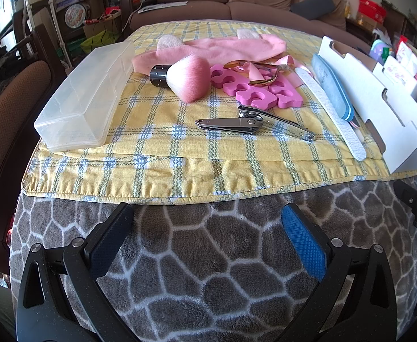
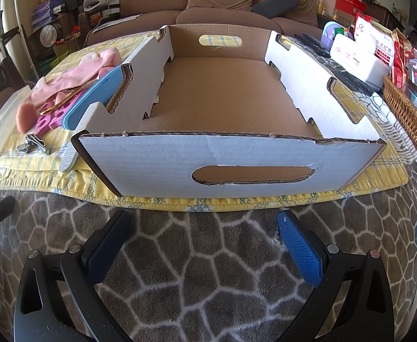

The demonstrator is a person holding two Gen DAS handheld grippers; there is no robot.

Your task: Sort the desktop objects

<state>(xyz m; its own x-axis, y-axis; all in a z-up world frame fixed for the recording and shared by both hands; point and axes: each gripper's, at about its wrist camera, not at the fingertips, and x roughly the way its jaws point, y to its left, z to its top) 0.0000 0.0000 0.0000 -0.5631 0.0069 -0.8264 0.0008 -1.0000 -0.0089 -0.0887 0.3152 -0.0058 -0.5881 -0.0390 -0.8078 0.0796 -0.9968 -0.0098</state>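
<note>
Jaws of left gripper (image 1: 207, 238) and right gripper (image 2: 204, 242) gape empty; cardboard box (image 2: 180, 159) hides nail files.

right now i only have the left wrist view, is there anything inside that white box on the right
Observer: No. In the right wrist view the cardboard box shows a bare brown floor, nothing in it.
Operator: ok, and the right tongs, holding anything
Observer: The right tongs are open and hold nothing, over the grey blanket short of the box's near wall.
Operator: anything past the box on its far side
Observer: A wicker basket sits to its right, with a white case behind that.
Operator: does the blue buffer touch the box
Observer: Yes, the blue buffer leans against the box's left wall.
</note>
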